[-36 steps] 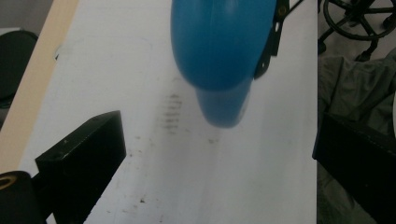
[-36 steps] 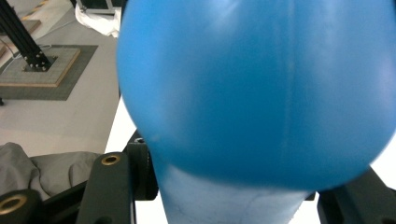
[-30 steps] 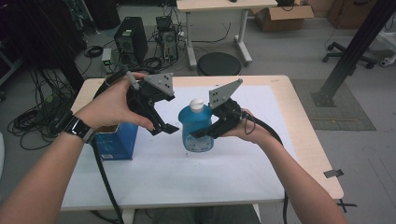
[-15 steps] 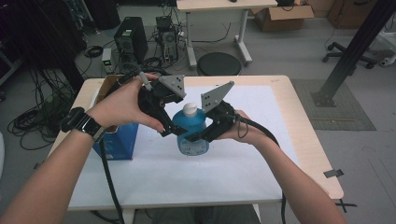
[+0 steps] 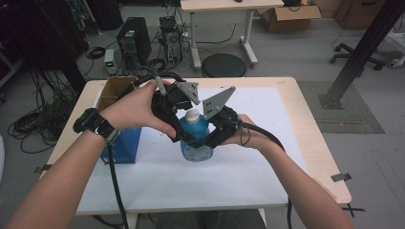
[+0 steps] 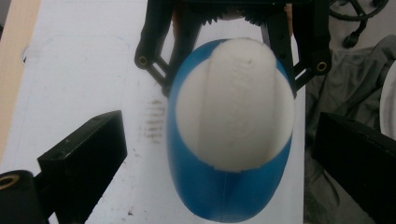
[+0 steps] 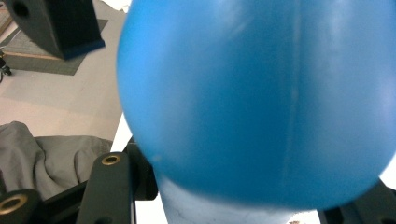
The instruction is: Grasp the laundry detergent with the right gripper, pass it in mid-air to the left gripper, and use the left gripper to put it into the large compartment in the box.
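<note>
A blue bottle [image 5: 196,138] with a white cap [image 5: 192,115] stands upright on the white sheet in the middle of the table. My right gripper [image 5: 199,144] comes in from the right and is shut on the bottle's body; its jaws flank the blue bottle [image 7: 261,93] in the right gripper view. My left gripper [image 5: 186,125] hangs over the bottle from the left, pointing down. In the left gripper view its jaws stand open on either side of the white cap [image 6: 233,102], without touching it. The right gripper [image 6: 229,60] shows beyond, clamped on the bottle.
A blue box with an open cardboard top [image 5: 119,138] stands at the table's left side, close to my left forearm. The white sheet [image 5: 200,186] covers most of the table [image 5: 315,143]. Computer towers, cables and a round stool are on the floor beyond the far edge.
My left gripper has moved right from beside the blue box to over the bottle's cap. The right gripper and the bottle have stayed nearly in place.
</note>
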